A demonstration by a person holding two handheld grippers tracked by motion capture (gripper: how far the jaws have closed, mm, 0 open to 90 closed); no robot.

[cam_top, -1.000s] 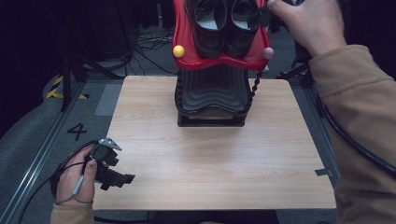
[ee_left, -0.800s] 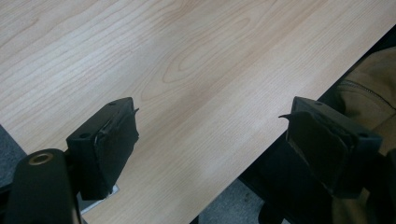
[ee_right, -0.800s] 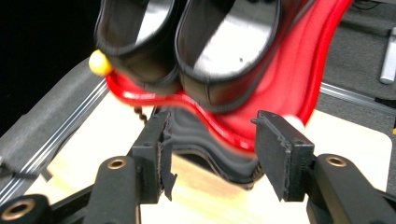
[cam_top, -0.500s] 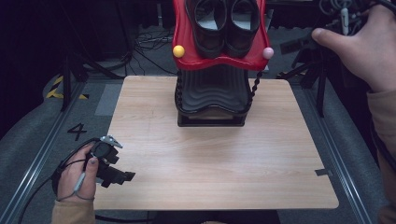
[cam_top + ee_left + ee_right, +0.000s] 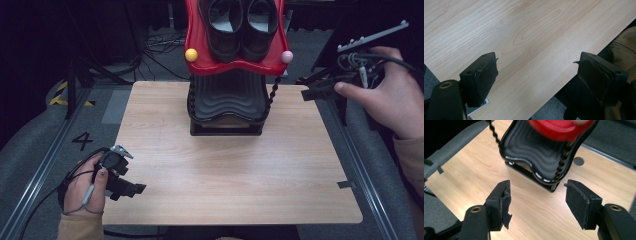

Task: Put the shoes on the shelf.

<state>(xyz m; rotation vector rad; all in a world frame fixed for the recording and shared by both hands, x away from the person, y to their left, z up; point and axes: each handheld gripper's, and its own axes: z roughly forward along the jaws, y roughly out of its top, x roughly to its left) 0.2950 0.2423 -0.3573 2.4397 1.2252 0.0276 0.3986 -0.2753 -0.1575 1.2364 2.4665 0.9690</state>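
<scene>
Jaws of my left gripper (image 5: 134, 188) stand wide apart with nothing between them, as I read it from the left gripper view, where bare wood grain of the table (image 5: 524, 32) runs under both black pads and a tan sleeve (image 5: 624, 45) shows past the table's edge. From the high view I see that gripper held low at the near left corner of the table (image 5: 225, 180), its cable looping back round my left hand (image 5: 82, 187). Farther out, my right gripper (image 5: 320, 85) hangs in the air just off the table's right edge, level with the rack, and my right hand (image 5: 395, 97) wraps its body. Its jaws have just been opening and now stand well apart, empty; in the right gripper view (image 5: 537, 201) I look between them at plain wood, with the black wavy shelf of the shoe rack (image 5: 536, 152) beyond. The shoe rack (image 5: 227, 100) stands at the far middle of the table, a black ridged lower tier resting on the wood and a red upper tray (image 5: 197, 45) above it. A pair of black shoes (image 5: 242, 22) sits side by side in the red tray. A yellow ball (image 5: 191, 54) caps the tray's left corner and a pink ball (image 5: 286, 56) its right. Neither gripper touches the rack or the shoes.
</scene>
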